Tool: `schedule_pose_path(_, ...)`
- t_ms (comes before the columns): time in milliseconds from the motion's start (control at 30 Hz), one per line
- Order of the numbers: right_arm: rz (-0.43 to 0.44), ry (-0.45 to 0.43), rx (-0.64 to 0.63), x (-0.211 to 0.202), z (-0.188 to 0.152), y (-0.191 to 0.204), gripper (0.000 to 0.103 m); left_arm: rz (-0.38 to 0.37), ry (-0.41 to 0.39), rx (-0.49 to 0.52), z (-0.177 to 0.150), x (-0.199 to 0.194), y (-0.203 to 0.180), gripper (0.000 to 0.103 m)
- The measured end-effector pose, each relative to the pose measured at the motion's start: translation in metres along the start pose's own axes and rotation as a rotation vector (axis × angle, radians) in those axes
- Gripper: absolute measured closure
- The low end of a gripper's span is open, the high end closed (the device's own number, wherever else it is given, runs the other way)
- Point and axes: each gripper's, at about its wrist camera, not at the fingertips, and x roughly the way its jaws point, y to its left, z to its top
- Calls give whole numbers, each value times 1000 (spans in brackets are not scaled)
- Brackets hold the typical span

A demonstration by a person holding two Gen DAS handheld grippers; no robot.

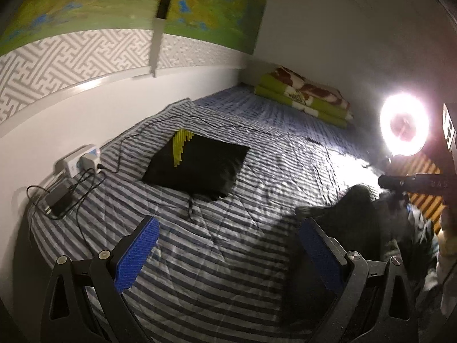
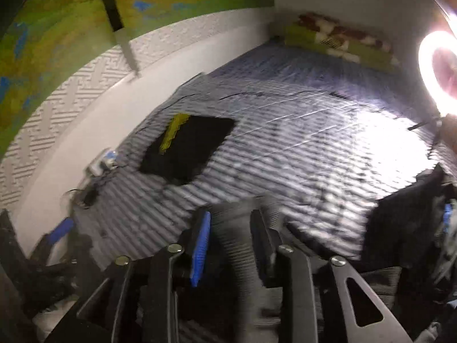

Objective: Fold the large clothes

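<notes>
A black garment [image 1: 197, 168] with a yellow strip lies folded flat on the striped bed cover [image 1: 228, 285], nearer the wall. It also shows in the right wrist view as a black garment [image 2: 188, 154]. My left gripper [image 1: 228, 248] hangs open and wide above the cover, with nothing between its blue pads [image 1: 137, 251]. A dark heap of clothes [image 1: 362, 214] sits at the bed's right edge, just beyond the left gripper's right finger. My right gripper [image 2: 231, 240] is blurred, its jaws partly apart with only the striped cover [image 2: 285, 157] seen through the gap. The dark heap [image 2: 400, 223] lies to its right.
A power strip [image 1: 82, 160] and a charger [image 1: 57, 203] with trailing cables lie by the white wall on the left. A folded green and brown blanket [image 1: 305, 97] rests at the far end. A bright ring light [image 1: 404, 125] on a stand glares at the right.
</notes>
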Motion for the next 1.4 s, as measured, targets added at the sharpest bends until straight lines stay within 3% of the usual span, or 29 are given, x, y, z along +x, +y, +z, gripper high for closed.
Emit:
schedule_pose_path(67,-26,-26,10,-10,-9,-19,54,-19,22,31,-3,6,-13,3)
schedule_pose_path(200,-108,-17,65,-17,-27,-63,54,-87,103,89,-11,24,-45,3)
schedule_pose_path(300,-204,23,110,-11,-52,-104,54,-128,172,202,-15,41,-77,3)
schedule_pose_path(400,-265,90,174,4,-84,-146,54,-113,176,386,-15,60,-112,3)
schedule_pose_path(467,-278,127,258,13,-105,-178,54,-88,165,455,-11,75,-125,3)
schedule_pose_path(600,-256,165,368,27,-131,-212,54,-126,272,401,3,134,-120,3)
schedule_pose_path(767,-235,179,391,39,-141,-219,52,-215,448,355,-2,218,-132,3)
schedule_pose_path(933,-249,197,362,54,-137,-219,52,-218,516,427,-27,263,-160,3)
schedule_pose_path(967,-255,202,349,57,-136,-218,52,-214,516,445,-32,266,-162,16)
schedule_pose_path(1000,-262,203,340,59,-135,-217,62,-208,518,460,-36,269,-165,52)
schedule_pose_path(1067,-270,198,337,60,-133,-216,82,-211,537,451,-40,273,-162,68)
schedule_pose_path(1100,-268,186,347,59,-132,-215,85,-224,524,437,-39,269,-159,79)
schedule_pose_path(1133,-265,173,353,56,-131,-215,88,-238,514,417,-35,265,-156,84)
schedule_pose_path(1267,-221,67,344,34,-113,-200,94,-291,454,251,3,237,-125,86)
schedule_pose_path(1400,-169,-62,271,6,-78,-170,94,-275,307,198,45,189,-98,87)
